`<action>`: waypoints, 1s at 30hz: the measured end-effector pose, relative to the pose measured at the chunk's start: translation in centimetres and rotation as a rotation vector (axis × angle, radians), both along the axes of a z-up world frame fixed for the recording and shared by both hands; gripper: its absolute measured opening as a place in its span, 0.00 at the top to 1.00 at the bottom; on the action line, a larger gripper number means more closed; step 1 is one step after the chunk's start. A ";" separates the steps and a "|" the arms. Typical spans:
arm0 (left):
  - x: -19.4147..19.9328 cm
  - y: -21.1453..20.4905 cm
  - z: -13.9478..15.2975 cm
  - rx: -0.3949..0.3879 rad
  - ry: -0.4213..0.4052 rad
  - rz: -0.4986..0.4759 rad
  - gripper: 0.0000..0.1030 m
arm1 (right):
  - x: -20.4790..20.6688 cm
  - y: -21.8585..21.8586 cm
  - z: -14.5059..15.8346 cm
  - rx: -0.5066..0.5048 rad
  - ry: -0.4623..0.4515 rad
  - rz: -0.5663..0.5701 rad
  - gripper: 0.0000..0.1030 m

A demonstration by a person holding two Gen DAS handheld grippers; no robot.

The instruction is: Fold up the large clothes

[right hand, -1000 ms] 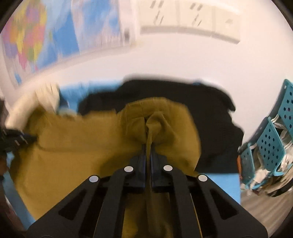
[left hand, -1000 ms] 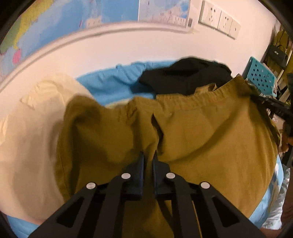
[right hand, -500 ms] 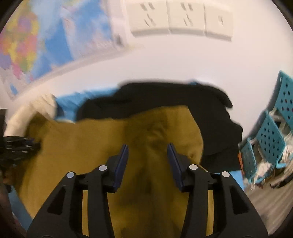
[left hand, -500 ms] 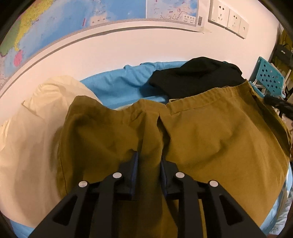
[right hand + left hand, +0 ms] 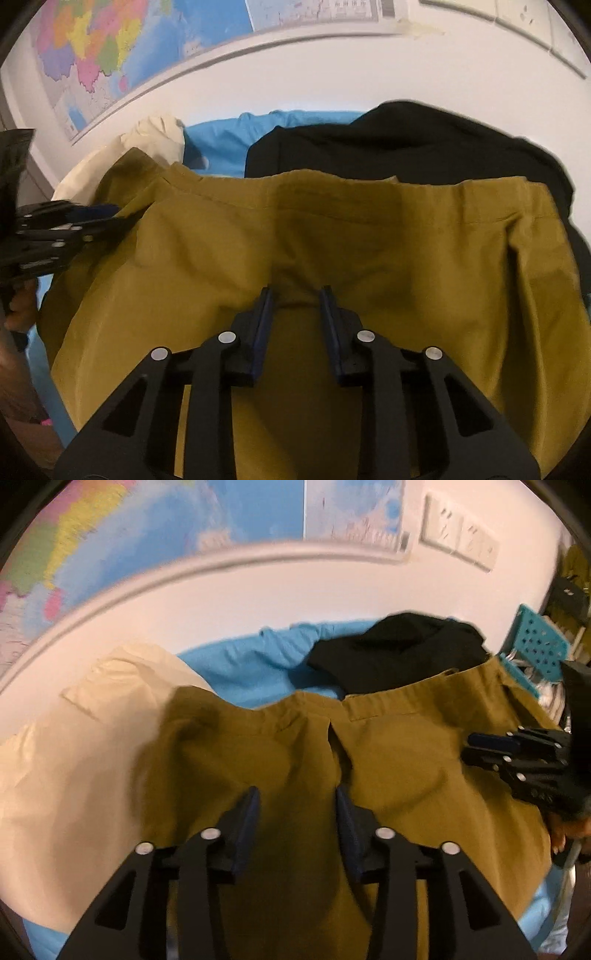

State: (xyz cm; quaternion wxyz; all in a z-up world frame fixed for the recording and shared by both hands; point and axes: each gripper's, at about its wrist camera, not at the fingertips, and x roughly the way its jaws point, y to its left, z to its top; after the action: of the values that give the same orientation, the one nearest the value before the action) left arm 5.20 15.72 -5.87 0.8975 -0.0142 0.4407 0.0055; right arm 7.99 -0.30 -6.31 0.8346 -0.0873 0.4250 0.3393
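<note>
Mustard-olive trousers (image 5: 388,768) lie spread on a blue sheet (image 5: 251,668), waistband toward the wall; they also fill the right wrist view (image 5: 369,240). My left gripper (image 5: 295,794) is open just above the trousers near the fly, holding nothing. My right gripper (image 5: 295,291) is open above the cloth below the waistband, holding nothing. The right gripper also shows at the right edge of the left wrist view (image 5: 469,747). The left gripper shows at the left edge of the right wrist view (image 5: 118,216).
A cream garment (image 5: 74,746) lies left of the trousers and a black garment (image 5: 406,144) lies behind them by the white wall. A wall map (image 5: 129,44) and sockets (image 5: 458,542) hang above. Teal perforated baskets (image 5: 543,646) stand at the right.
Both grippers were shut on the trousers one second ago. They have opened and let the cloth go, and the trousers now lie flatter on the sheet.
</note>
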 end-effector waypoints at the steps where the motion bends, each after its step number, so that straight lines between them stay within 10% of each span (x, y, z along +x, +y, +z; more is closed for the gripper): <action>1: -1.1 0.3 0.6 0.002 -0.026 -0.008 0.60 | -0.4 -0.1 0.3 0.002 -0.012 -0.004 0.64; 8: -6.1 0.3 1.0 0.016 -0.053 -0.058 0.59 | -6.4 1.0 4.5 0.123 -0.081 0.176 0.55; 13: -6.4 0.1 -2.1 0.021 0.011 -0.059 0.59 | -8.7 5.4 1.3 0.032 -0.029 0.302 0.57; 21: -6.6 2.0 -2.8 -0.078 0.002 0.001 0.60 | -7.6 4.0 0.5 0.065 0.045 0.224 0.52; 30: -13.5 3.7 -1.0 -0.143 -0.081 0.031 0.43 | -8.3 -8.6 3.8 0.195 0.019 0.005 0.48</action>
State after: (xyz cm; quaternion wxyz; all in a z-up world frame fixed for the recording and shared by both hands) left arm -8.27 19.42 -6.84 0.9112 -0.0852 0.4030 -0.0126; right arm -0.27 -8.91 -2.54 0.8342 -0.0035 0.3977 0.3819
